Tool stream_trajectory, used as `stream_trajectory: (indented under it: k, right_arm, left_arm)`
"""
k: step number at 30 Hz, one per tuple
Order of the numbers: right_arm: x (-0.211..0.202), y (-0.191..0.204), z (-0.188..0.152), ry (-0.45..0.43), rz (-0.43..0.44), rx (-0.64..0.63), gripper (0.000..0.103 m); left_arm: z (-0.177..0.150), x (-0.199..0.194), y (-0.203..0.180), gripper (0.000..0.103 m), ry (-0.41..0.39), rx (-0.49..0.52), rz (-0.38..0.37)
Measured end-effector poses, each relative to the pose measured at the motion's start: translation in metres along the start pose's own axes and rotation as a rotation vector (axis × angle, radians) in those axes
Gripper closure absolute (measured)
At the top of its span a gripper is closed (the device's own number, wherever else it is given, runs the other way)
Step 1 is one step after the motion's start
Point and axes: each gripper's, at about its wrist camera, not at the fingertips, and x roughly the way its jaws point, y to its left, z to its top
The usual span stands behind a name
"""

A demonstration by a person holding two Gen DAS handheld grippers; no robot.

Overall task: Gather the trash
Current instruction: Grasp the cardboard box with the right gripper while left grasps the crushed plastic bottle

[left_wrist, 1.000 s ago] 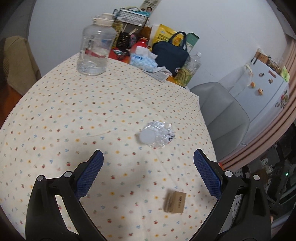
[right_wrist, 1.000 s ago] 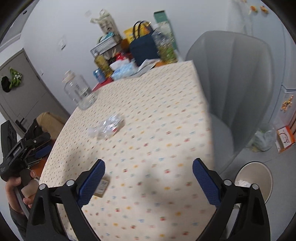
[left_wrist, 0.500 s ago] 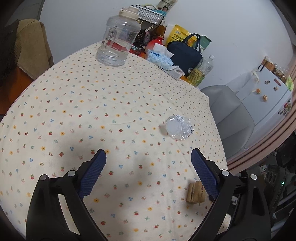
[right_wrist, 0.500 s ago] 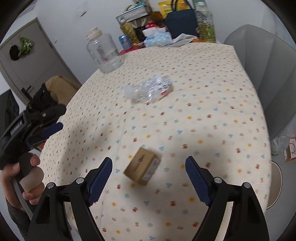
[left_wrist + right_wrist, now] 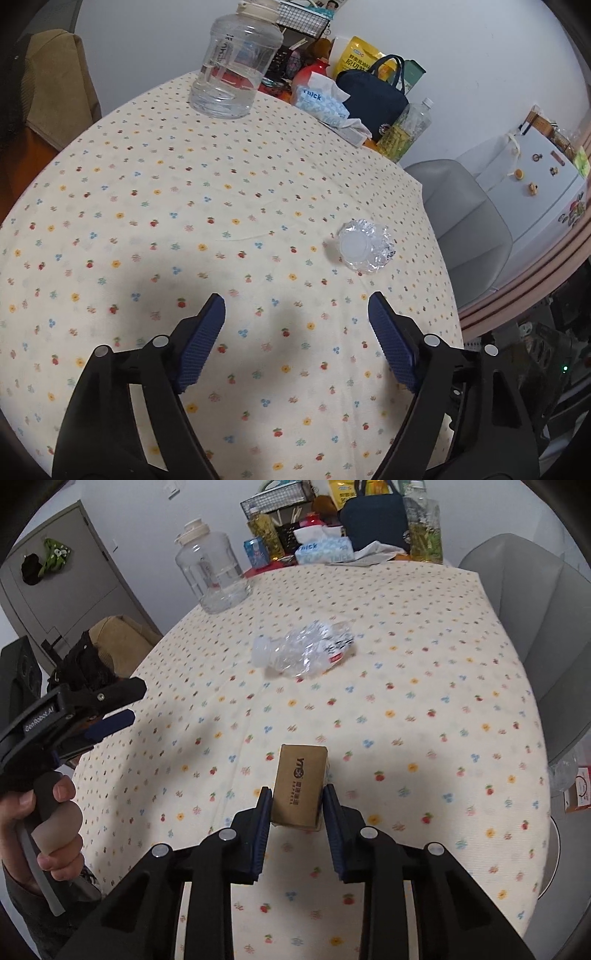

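My right gripper [image 5: 297,805] has closed in: half a second ago its blue pads stood wide with the small cardboard box [image 5: 300,786] lying loose between them, and now both pads press against the box's sides. The box looks tipped up on its near end, so I judge it gripped and perhaps just lifting off the tablecloth [image 5: 424,664], though I cannot tell whether its underside is clear of the cloth. That gives me the first piece of trash in hand.

My left gripper [image 5: 296,314] has drifted left and a little back over that second; its jaws hang wide and empty above the cloth. The crushed plastic bottle [image 5: 364,245], which lay between its pads a second ago, now sits ahead and to the right of them, cap end toward me, near the table's right edge. From the right wrist I see the same bottle [image 5: 304,651] lying on its side, well beyond the box.

So one item is secured and the bottle is not yet touched. The box's next stop would be a bin; I see only a pale curved rim at the far right edge of the right view, too cut off to name.
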Motion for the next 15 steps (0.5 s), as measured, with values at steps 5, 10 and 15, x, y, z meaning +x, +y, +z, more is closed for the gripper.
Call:
stream_trajectory:
  k: [5, 10, 15]
  right_arm:
    - [-0.012, -0.026, 0.006, -0.036, -0.011, 0.049, 0.075]
    - [-0.028, -0.06, 0.006, -0.08, -0.016, 0.112, 0.075]
    - [-0.041, -0.099, 0.005, -0.107, -0.042, 0.175, 0.075]
  left_arm:
    - [0.008, 0.017, -0.015, 0.026, 0.018, 0.01, -0.017]
    - [0.018, 0.043, -0.029, 0.032, 0.049, 0.018, -0.034]
    - [0.028, 0.069, -0.039, 0.037, 0.06, -0.018, -0.065]
